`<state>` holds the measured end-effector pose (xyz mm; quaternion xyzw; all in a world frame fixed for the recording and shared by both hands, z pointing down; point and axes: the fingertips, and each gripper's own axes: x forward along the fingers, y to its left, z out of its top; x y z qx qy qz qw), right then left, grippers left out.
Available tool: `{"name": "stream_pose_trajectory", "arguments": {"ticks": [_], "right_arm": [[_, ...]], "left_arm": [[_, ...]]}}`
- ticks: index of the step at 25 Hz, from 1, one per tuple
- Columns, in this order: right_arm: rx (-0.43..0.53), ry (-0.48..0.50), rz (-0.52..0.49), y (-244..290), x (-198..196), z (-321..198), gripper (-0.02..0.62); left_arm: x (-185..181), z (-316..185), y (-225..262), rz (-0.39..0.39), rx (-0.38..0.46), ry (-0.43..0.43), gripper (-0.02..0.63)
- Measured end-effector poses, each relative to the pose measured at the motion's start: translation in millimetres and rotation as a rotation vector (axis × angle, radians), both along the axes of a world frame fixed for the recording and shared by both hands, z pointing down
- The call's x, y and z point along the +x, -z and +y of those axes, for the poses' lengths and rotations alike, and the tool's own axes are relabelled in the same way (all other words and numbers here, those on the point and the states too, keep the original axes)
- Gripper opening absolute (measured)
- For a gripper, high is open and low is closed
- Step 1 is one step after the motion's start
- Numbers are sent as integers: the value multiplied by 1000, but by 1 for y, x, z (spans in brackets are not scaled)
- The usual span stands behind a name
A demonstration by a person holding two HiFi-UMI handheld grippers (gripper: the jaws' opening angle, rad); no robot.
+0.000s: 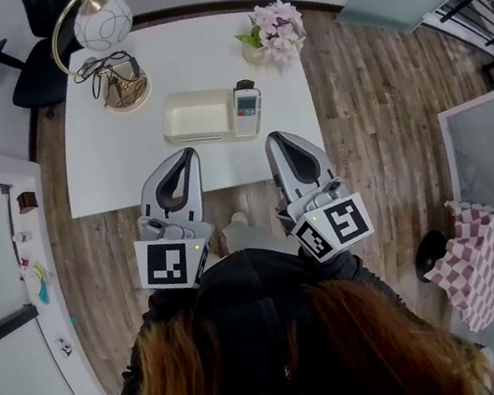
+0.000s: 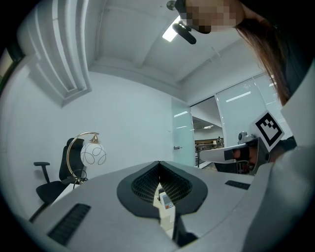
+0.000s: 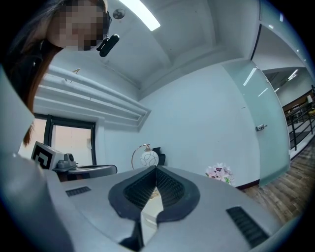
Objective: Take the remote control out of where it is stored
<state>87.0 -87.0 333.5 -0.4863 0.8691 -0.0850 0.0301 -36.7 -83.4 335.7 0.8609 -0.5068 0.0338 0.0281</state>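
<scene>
At a white table (image 1: 184, 56), the remote control (image 1: 248, 106) sits at the right end of a cream storage box (image 1: 198, 117) — the left gripper (image 1: 187, 153) and right gripper (image 1: 271, 138), both closed and empty, held level just short of it.

Bench (image 1: 100, 170) ahead of you: lamp (image 1: 105, 37) back-left, flowers (image 1: 278, 32) back-right, box (image 1: 198, 117) mid-bench, remote (image 1: 247, 108) at its right end, chair (image 1: 35, 68) behind lamp corner.
</scene>
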Motion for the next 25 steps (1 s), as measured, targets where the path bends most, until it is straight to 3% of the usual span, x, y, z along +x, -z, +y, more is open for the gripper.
{"name": "stream_pose_trajectory", "arguments": {"ticks": [11,17,25], "right_arm": [[-46,2,-1,-15,32,-37,15],[-90,-14,-8,-26,36,-32,15],[-82,-59,19,-25,29,-35,15]], "left_arm": [[26,-39,-3,5,4,16,9],[29,-41,-5,10,-5,-6,9],[24,-46,-3,19,-2,-38,9]]}}
